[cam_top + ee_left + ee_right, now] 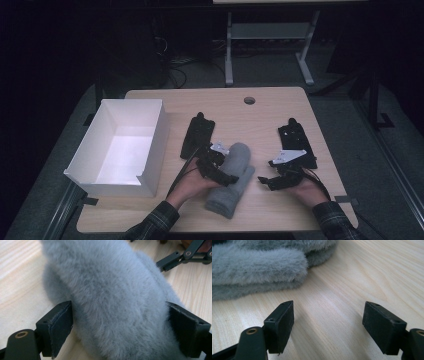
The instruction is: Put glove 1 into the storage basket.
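Note:
A grey fluffy sock (239,159), folded in layers, lies on the wooden table (270,112) near its front middle. My left gripper (225,175) reaches onto it from the left. In the left gripper view the sock (110,290) bulges between the two pads (61,325), and the fur brushes them without looking squeezed; the left gripper (120,325) stands wide open. My right gripper (263,181) rests low on the table just right of the sock, open, with bare wood between its jaws (328,325). The sock's edge (257,267) lies ahead and left of it.
An open white box (152,145) stands on the table's left side. Two black gripper stands (197,134) (298,139) lie behind the hands. A round cable hole (249,100) is near the far edge. The right gripper's linkage (185,255) shows beyond the sock.

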The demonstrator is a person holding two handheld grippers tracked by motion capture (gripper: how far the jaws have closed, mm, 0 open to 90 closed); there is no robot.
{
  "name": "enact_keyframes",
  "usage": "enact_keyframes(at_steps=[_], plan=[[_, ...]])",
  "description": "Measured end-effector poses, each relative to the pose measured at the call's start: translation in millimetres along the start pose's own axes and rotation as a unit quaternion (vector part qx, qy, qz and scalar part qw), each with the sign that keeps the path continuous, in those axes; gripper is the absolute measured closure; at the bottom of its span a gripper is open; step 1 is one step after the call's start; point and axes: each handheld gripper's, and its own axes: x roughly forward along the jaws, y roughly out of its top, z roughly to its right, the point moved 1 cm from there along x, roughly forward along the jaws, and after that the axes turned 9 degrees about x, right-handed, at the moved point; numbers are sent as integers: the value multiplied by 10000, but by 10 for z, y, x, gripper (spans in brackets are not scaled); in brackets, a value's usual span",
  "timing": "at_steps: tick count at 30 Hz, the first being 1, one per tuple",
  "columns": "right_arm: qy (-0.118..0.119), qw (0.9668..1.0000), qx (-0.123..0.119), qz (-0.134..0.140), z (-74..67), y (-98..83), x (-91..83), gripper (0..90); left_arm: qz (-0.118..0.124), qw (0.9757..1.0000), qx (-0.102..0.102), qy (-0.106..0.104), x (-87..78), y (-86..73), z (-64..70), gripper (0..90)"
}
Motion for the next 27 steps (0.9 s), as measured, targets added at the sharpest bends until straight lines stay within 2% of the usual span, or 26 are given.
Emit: enact_keyframes(at_steps=[2, 3, 6, 7, 12, 13, 14, 16, 17, 19, 20, 21, 23, 26, 27], plan=[[3, 10000, 0, 6, 0, -1, 1, 252, -20, 10000, -4, -13, 9, -10, -7, 126], [5, 10000, -4, 11, 1, -1, 2, 252, 9, 10000, -81, -16, 31, -19, -6, 126], [4, 10000, -10, 14, 2, -3, 1, 252, -57, 9999, -114, -69, 62, -41, -23, 126], [6, 10000, -16, 17, 4, -3, 1, 252, -47, 9998, -186, -98, 87, -49, -20, 126], [14, 10000, -24, 24, 6, -5, 1, 252, -63, 9997, -176, -160, 101, -61, -33, 129], [14, 10000, -24, 26, 6, -6, 1, 252, -76, 9996, -186, -178, 98, -59, -33, 168], [14, 10000, -24, 26, 6, -6, 1, 252, -63, 9993, -259, -259, 93, -52, -27, 168], [18, 10000, -49, 46, 10, -9, 3, 251, -104, 9988, -292, -369, 82, -46, -25, 279], [18, 10000, -49, 46, 10, -9, 3, 251, -100, 9987, -298, -409, 81, -46, -22, 279], [24, 10000, -50, 60, 11, -12, 4, 251, -104, 9980, -327, -525, 76, -48, -28, 349], [33, 10000, -51, 75, 12, -15, 5, 250, -107, 9976, -368, -583, 75, -48, -31, 387], [53, 9999, -46, 104, 12, -23, 6, 239, -155, 9961, -474, -726, 71, -49, -40, 466], [57, 9999, -51, 124, 11, -25, 10, 231, -205, 9955, -500, -783, 68, -48, -44, 499], [76, 9998, -69, 164, 9, -30, 24, 209, -266, 9945, -528, -866, 65, -38, -39, 608], [76, 9998, -72, 163, 10, -29, 25, 207, -337, 9945, -465, -881, 57, -25, -33, 634]])
